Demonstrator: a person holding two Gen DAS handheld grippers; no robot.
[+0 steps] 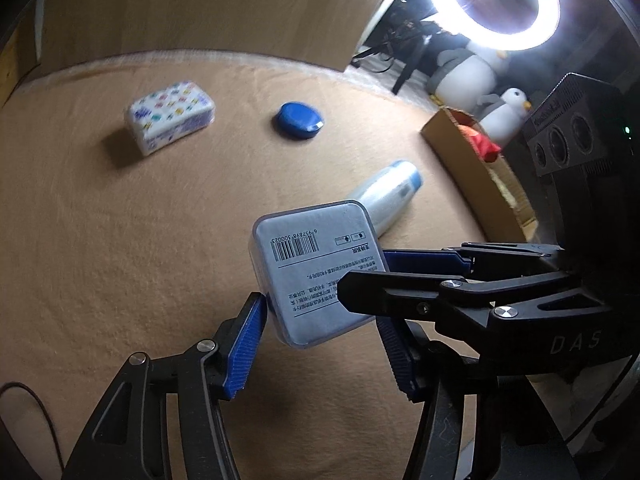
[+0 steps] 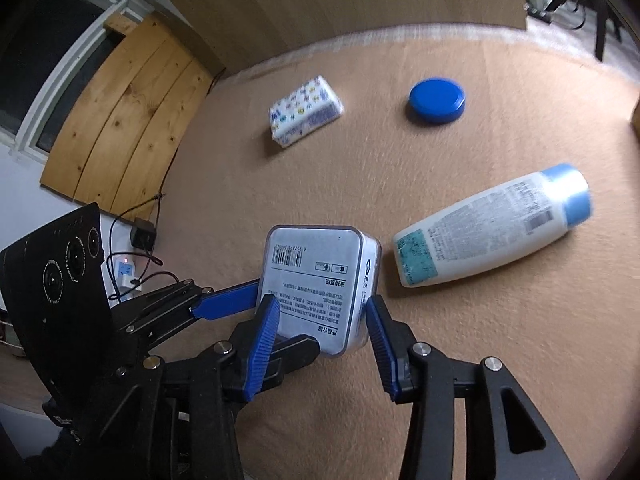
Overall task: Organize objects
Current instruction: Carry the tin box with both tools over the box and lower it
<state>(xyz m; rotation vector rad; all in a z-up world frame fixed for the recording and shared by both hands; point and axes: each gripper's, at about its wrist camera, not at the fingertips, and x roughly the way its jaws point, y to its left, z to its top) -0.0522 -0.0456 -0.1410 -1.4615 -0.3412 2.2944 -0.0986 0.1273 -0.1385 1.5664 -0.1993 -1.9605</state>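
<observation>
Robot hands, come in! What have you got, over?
Left gripper and right gripper: both jaws on the grey box, lifted. Bottle, blue lid, tissue pack still on table. Nothing blocking.

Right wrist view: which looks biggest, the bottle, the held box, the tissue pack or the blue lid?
1. Bottle.
2. Box, held nearest the camera, which may enlarge it.
3. Tissue pack.
4. Blue lid, close to the pack, so those two are unsure.

Both the left gripper (image 1: 320,344) and right gripper (image 2: 322,338) have black linkages, silver screws, and ribbed blue jaws.
</observation>
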